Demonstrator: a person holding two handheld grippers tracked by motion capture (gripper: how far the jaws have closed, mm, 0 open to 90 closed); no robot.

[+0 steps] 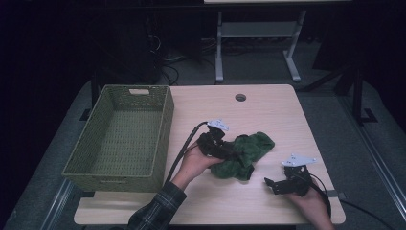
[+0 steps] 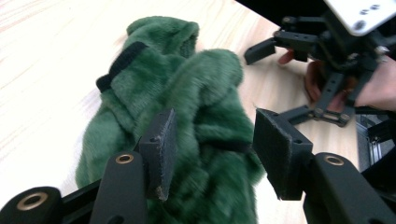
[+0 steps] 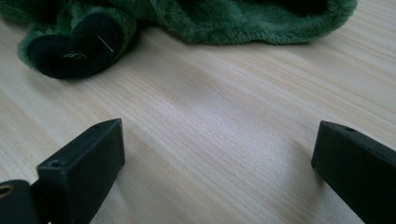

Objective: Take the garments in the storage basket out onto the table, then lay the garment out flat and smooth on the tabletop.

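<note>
A crumpled green plush garment (image 1: 246,154) lay on the pale wooden desk (image 1: 268,110), a little to the right of its middle and well clear of the woven green basket (image 1: 125,135) that stood at the desk's left edge. The left gripper (image 2: 212,149) was over the near-left part of the garment, its jaws standing apart with the fuzzy fabric bunched between them; the pads did not press on the cloth, and a gap showed on either side (the fabric there was slightly blurred). A black strap or trim (image 2: 120,66) ran across one fold of the garment in the left gripper view. In the high view that same gripper (image 1: 233,154) sat at the garment's left side, held by a hand coming out of a plaid sleeve (image 1: 158,211).

The right gripper (image 1: 269,182) rested low near the desk's front right corner, apart from the garment, its jaws wide open with bare wood between them. In the right gripper view a dark-lined cuff (image 3: 74,44) of the garment lay on the desk ahead of the jaws.
</note>
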